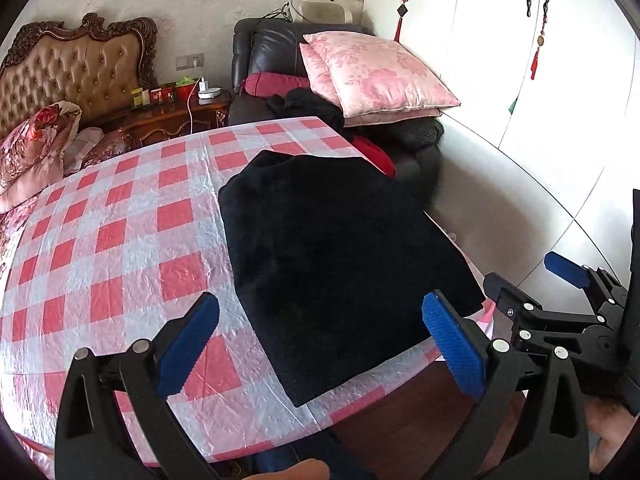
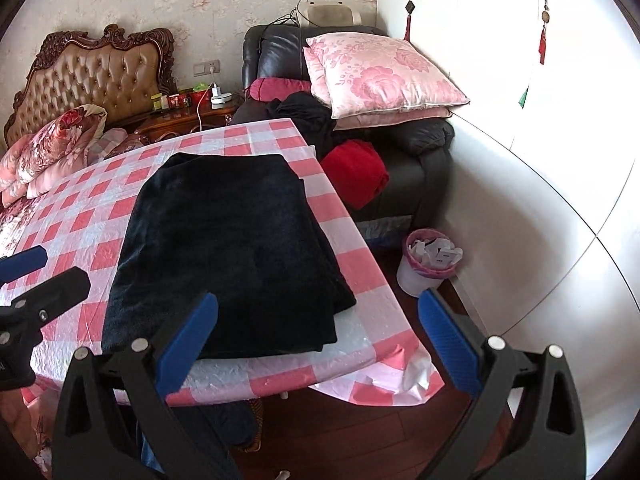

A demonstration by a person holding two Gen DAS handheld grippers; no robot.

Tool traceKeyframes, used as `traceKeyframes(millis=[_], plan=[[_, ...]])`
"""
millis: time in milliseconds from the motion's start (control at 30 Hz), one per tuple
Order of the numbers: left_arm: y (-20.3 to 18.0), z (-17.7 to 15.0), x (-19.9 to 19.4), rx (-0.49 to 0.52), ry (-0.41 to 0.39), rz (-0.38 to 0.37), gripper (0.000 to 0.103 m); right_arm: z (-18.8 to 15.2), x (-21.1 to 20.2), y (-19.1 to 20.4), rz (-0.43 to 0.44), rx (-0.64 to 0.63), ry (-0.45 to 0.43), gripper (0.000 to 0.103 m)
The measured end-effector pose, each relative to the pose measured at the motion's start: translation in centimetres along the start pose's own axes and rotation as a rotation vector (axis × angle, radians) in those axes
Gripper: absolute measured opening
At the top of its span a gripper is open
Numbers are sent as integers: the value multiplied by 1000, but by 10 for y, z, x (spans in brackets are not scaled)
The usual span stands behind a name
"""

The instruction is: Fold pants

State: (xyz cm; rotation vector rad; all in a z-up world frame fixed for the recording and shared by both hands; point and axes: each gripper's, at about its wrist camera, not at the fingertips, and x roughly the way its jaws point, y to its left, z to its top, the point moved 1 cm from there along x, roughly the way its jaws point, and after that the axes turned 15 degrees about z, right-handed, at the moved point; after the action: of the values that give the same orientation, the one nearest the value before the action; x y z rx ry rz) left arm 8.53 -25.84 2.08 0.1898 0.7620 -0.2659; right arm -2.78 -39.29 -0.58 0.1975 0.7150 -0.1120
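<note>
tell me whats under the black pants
The folded black pants lie on a pink checked tablecloth. What the cloth covers beneath them cannot be seen.

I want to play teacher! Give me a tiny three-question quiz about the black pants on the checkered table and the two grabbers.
1. True or false: the black pants lie folded on the checkered tablecloth.
2. Pick one. The left gripper is: A) clamped on the pants, B) open with nothing between its jaws, C) holding a pillow.
3. Fill in: in the right wrist view, the small bin stands on the ____ beside the table.

Key:
1. True.
2. B. The right gripper is open and empty too.
3. Floor.
</note>
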Motion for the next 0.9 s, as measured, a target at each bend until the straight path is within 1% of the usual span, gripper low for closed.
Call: traceKeyframes(millis=[900], plan=[[-10, 2, 6, 24, 4, -8, 99, -1, 2, -3, 10, 7, 8, 101]])
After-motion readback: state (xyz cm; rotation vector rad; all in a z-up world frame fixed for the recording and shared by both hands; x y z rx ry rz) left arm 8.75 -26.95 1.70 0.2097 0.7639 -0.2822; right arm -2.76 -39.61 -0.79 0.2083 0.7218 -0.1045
